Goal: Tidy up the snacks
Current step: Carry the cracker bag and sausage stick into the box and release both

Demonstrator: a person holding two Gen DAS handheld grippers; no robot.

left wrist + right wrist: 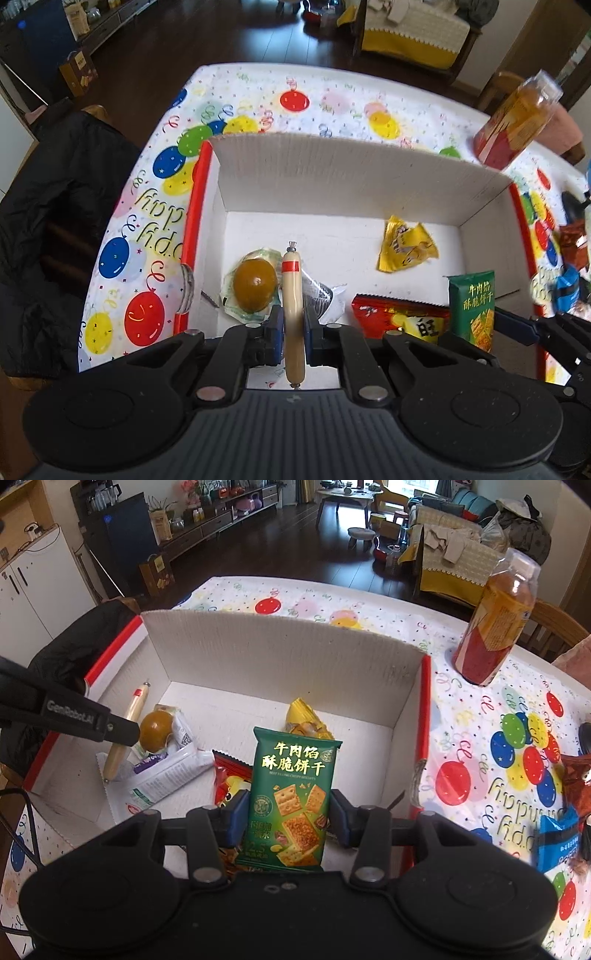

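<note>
Loading is partly done: left hand-held gripper [294, 332] clamps a sausage stick [293, 314] and right hand-held gripper [286, 812] a green biscuit packet [291, 801] above the box [280, 650], which holds several snacks below them, while packets [557, 834] right of the right hand-held gripper wait on the surface [480, 738].

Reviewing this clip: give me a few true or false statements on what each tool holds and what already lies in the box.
1. The left tool is shut on a sausage stick. True.
2. The right tool holds a blue packet. False: it grips a green biscuit packet.
3. A yellow wrapper lies on the floor of the box. True.
4. The drink bottle stands inside the box. False: it stands on the tablecloth outside it.
5. The box has nothing in it. False: it holds several snacks, among them a red packet.
</note>
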